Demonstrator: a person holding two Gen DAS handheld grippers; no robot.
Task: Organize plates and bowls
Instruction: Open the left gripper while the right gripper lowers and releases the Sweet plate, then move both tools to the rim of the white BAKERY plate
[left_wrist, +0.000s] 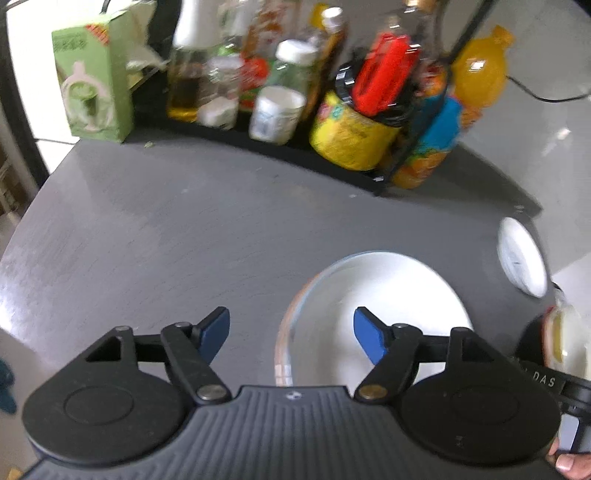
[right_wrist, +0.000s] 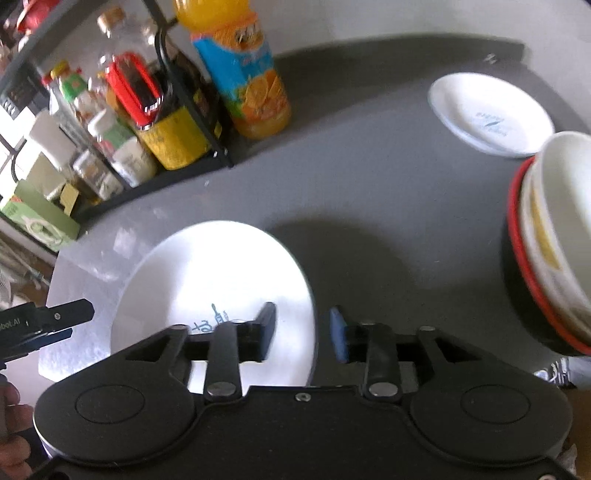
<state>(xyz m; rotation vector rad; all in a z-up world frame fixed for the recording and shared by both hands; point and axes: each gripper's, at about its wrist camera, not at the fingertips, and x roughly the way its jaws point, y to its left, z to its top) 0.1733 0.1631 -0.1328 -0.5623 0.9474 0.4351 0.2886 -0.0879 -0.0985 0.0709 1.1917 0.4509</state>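
right hand-held gripper (right_wrist: 302, 334) open over plate (right_wrist: 207, 295) rim | left hand-held gripper (left_wrist: 291, 332) open, empty | bowls (right_wrist: 554, 240) stacked right of plate | small plate (right_wrist: 491, 114) beyond, loose | about half done

The left gripper (left_wrist: 291, 334) points forward and downward with its jaws spread wide, nothing between the blue pads (left_wrist: 365, 338). The right gripper (right_wrist: 303, 332) has its jaws parted more narrowly, also empty. A thumb (left_wrist: 570, 463) shows at the lower right edge of the left wrist view.

Left gripper (left_wrist: 291, 334) black with blue pads, silver pivot screws, ribbed grey body
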